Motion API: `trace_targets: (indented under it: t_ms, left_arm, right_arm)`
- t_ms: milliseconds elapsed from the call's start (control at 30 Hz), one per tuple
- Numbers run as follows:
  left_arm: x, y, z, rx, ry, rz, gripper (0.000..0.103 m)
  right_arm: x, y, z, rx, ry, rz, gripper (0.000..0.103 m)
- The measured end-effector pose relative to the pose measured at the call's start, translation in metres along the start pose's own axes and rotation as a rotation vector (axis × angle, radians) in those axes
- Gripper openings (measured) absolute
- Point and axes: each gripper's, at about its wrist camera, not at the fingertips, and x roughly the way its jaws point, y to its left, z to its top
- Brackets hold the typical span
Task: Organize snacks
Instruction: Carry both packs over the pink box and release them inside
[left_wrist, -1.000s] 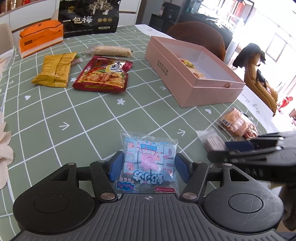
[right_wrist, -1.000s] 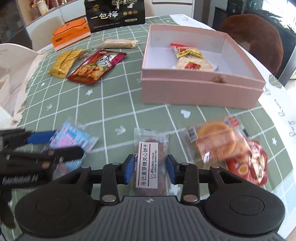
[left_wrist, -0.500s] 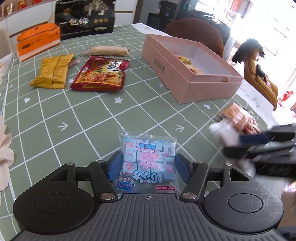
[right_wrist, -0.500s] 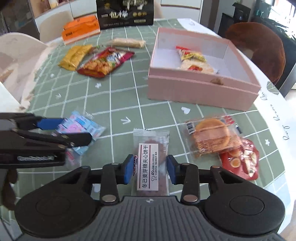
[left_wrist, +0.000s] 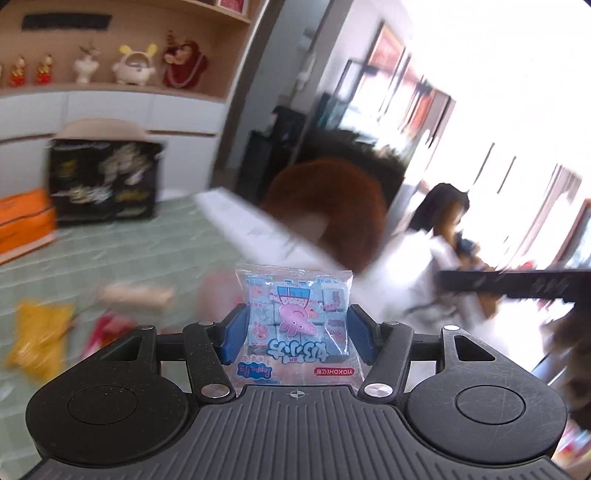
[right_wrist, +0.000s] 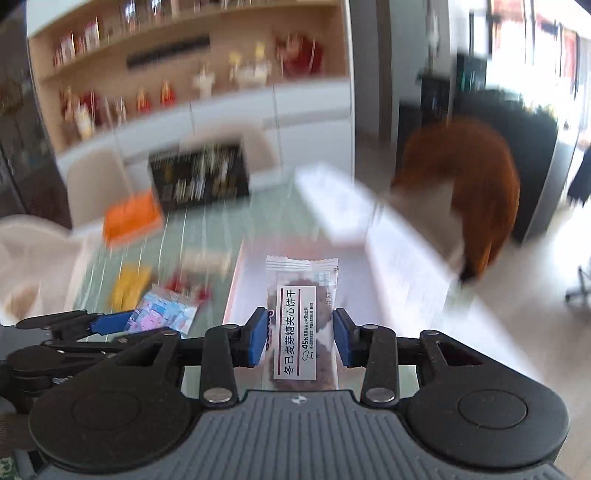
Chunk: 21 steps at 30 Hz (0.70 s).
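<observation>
My left gripper (left_wrist: 297, 325) holds a blue cartoon-pig candy packet (left_wrist: 291, 295) in the air above the green table (left_wrist: 129, 251). Its jaws are closing, and the blue pads press on the packet's sides. My right gripper (right_wrist: 300, 325) is shut on a clear cookie packet with a white label (right_wrist: 300, 291), held over the blurred pink box (right_wrist: 251, 280). In the right wrist view the left gripper (right_wrist: 110, 325) and its blue packet (right_wrist: 162, 314) hang at the lower left. The right gripper (left_wrist: 517, 282) shows as a dark bar in the left wrist view.
Both views are smeared by motion. On the table lie a yellow packet (left_wrist: 37, 332), a red packet (left_wrist: 110, 325), an orange box (left_wrist: 22, 218) and a black box (left_wrist: 103, 181). A brown chair (left_wrist: 325, 199) stands behind the table's far edge.
Both grippers have lifted their packets off the table and tipped upward. The views now take in the shelves and the room.
</observation>
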Motion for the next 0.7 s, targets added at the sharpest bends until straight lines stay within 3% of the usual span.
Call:
trace_targets:
  t_ms: [100,167,267,367,500,633,700]
  left_arm:
    - [0.063,-0.002,0.016,-0.040,0.116,-0.076,0.064]
    - [0.099,-0.008,0.002,-0.007,0.176,-0.025,0.064]
    - [0.134,-0.008,-0.023,0.015,0.229,0.028,0.065]
    - [0.146,0.005,-0.030,0.024,0.282,0.015,0.060]
    - [0.122,0.036,-0.014,0.014,0.197,0.040,0.060]
    - [0.088,0.116,-0.013,-0.255,0.088,0.100,0.061]
    - [0.076,0.158,-0.029,-0.361,0.088,0.234,0.060]
  right_arm:
    - [0.025,-0.020,0.045,-0.001,-0.029,-0.004,0.038]
    - [0.060,-0.034,0.058,0.011,0.001,-0.029,0.038]
    - [0.114,-0.047,0.055,0.042,0.081,-0.061,0.038]
    - [0.155,-0.053,0.041,0.068,0.152,-0.074,0.038]
    - [0.198,-0.054,0.025,0.117,0.266,-0.012,0.042]
    - [0.212,-0.036,0.011,0.050,0.287,-0.074,0.043]
    - [0.209,-0.025,0.008,-0.007,0.278,-0.073,0.044]
